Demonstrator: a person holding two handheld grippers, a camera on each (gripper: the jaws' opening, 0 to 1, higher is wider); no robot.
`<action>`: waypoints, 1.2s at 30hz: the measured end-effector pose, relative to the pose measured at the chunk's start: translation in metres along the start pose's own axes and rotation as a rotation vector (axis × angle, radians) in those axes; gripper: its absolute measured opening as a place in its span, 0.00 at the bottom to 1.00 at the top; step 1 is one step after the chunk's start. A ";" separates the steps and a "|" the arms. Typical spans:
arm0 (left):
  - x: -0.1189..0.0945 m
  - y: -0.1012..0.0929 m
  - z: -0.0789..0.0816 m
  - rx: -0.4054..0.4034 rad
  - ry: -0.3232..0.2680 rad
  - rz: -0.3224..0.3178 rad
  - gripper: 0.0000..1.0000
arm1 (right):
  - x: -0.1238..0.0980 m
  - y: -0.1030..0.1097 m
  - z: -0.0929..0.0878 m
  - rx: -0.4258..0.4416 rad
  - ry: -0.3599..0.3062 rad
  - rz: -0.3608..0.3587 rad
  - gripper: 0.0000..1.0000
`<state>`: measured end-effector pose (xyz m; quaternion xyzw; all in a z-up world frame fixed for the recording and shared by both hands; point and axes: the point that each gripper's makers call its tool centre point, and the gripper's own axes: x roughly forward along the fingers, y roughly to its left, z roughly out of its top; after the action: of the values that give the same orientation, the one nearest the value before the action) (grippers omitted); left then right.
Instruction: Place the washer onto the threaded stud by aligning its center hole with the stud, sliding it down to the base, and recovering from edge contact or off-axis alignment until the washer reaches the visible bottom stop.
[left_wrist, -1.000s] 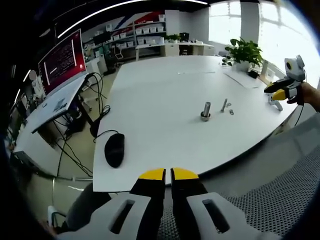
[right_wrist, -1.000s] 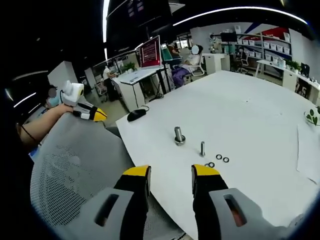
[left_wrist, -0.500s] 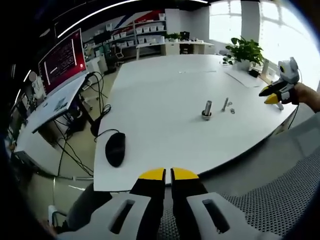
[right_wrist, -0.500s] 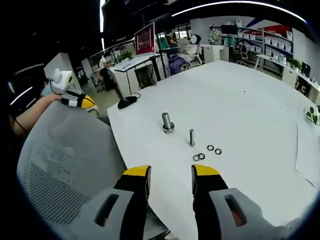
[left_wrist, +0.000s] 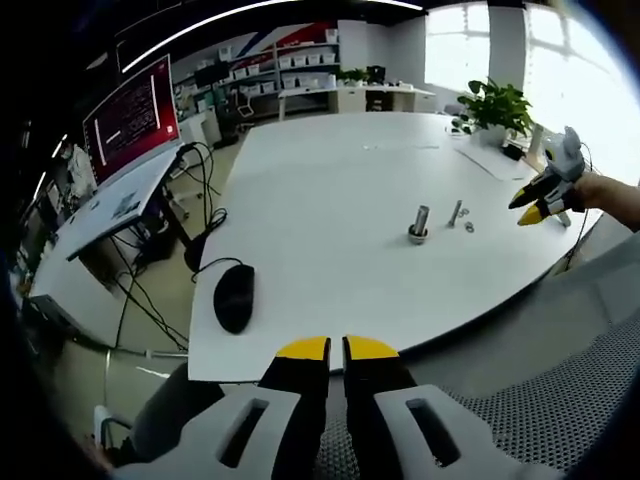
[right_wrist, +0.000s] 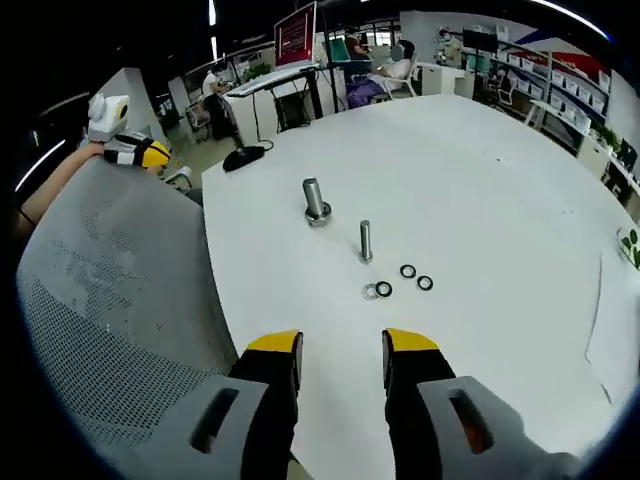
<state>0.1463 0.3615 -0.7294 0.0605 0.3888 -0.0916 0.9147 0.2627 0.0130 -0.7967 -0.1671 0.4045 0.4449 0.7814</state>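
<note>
Two studs stand upright on the white table (right_wrist: 480, 180): a thick stud (right_wrist: 316, 200) (left_wrist: 418, 224) and a thinner stud (right_wrist: 366, 241) (left_wrist: 456, 212). Several small washers (right_wrist: 384, 289) (left_wrist: 468, 226) lie flat beside the thinner one, the nearest a silver washer (right_wrist: 371, 292). My right gripper (right_wrist: 340, 346) is open and empty, hovering over the table's near edge short of the washers; it also appears as the right gripper (left_wrist: 538, 206) at the far right. My left gripper (left_wrist: 336, 348) is shut with nothing in it, back from the table over a chair; the left gripper (right_wrist: 131, 151) is far from the studs.
A grey mesh chair back (right_wrist: 110, 320) fills the space left of the right gripper. A black mouse (left_wrist: 233, 297) with its cable lies near the table's left edge. A potted plant (left_wrist: 497, 105) and papers sit at the far end. A red-lit monitor (left_wrist: 130, 118) stands on the neighbouring desk.
The right gripper has moved forward and over the table edge, bringing the washers and studs closer in its view. The left gripper has stayed almost still and shut.
</note>
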 end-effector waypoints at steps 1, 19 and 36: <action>0.000 0.000 0.000 -0.002 0.000 -0.001 0.02 | 0.005 -0.001 0.000 -0.012 0.014 0.004 0.34; 0.001 0.004 0.003 -0.051 -0.028 -0.001 0.02 | 0.057 0.002 -0.004 -0.078 0.173 0.082 0.34; 0.001 0.004 0.005 -0.067 -0.038 -0.001 0.02 | 0.070 -0.014 -0.019 -0.090 0.292 0.048 0.33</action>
<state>0.1511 0.3645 -0.7261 0.0281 0.3743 -0.0803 0.9234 0.2843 0.0329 -0.8647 -0.2554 0.4974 0.4522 0.6949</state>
